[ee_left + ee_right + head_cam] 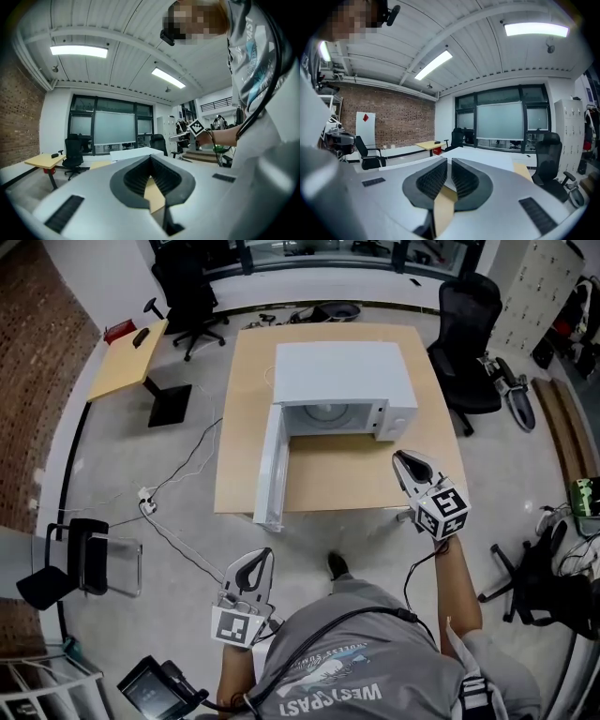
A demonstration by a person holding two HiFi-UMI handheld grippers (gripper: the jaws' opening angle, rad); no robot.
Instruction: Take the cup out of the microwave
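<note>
The white microwave (342, 371) stands on a wooden table (347, 479). Its door (270, 465) is swung wide open to the left. A round turntable shows faintly in the open cavity (328, 414), and I cannot make out a cup there. My right gripper (400, 457) hovers over the table's front right corner, to the right of the cavity, jaws shut and empty (449, 160). My left gripper (266, 555) is lower, off the table's front edge and below the door, jaws together with nothing between them (150, 157).
Black office chairs stand behind the table (192, 296) and to its right (469, 343). A small yellow desk (127, 357) is at the far left. A cable and power strip (147, 505) lie on the floor left of the table, near a black chair (75, 563).
</note>
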